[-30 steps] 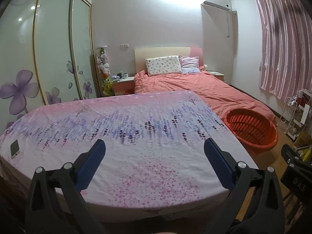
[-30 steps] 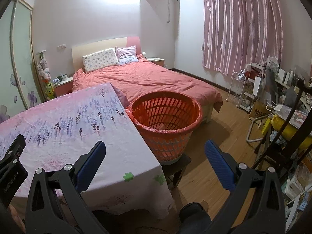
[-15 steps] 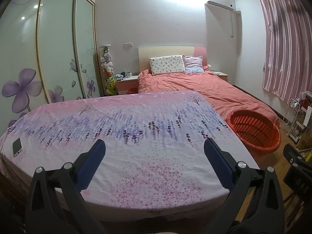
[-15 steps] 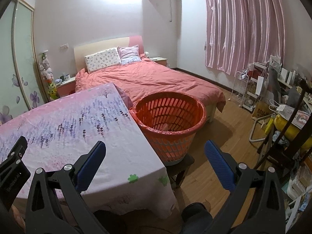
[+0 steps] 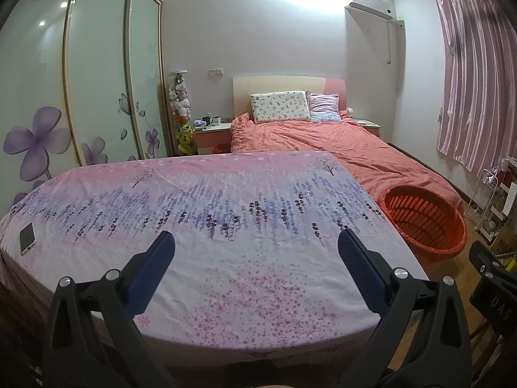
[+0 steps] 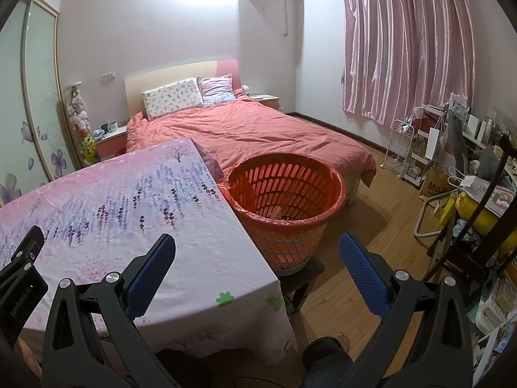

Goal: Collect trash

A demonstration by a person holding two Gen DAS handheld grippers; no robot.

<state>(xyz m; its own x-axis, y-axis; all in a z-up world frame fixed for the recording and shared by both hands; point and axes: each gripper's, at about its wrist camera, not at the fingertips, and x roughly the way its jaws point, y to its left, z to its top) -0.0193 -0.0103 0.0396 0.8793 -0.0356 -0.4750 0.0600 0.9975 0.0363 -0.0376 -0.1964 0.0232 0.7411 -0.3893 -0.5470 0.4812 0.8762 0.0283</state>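
Both grippers hang spread and empty. The round orange slatted plastic basket stands beside the floral-clothed table, at twelve o'clock from the right gripper, three o'clock from the left gripper. No loose trash shows.

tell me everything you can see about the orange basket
The orange basket is a round, slotted bin that looks like plastic, widening toward its rim. A thin reddish liner bag is folded over the rim. It stands upright on a small dark stool, raised off the wooden floor, beside the cloth-covered table at the foot of the bed. A few scraps lie at the bottom, too unclear to identify. Neither claw touches it.
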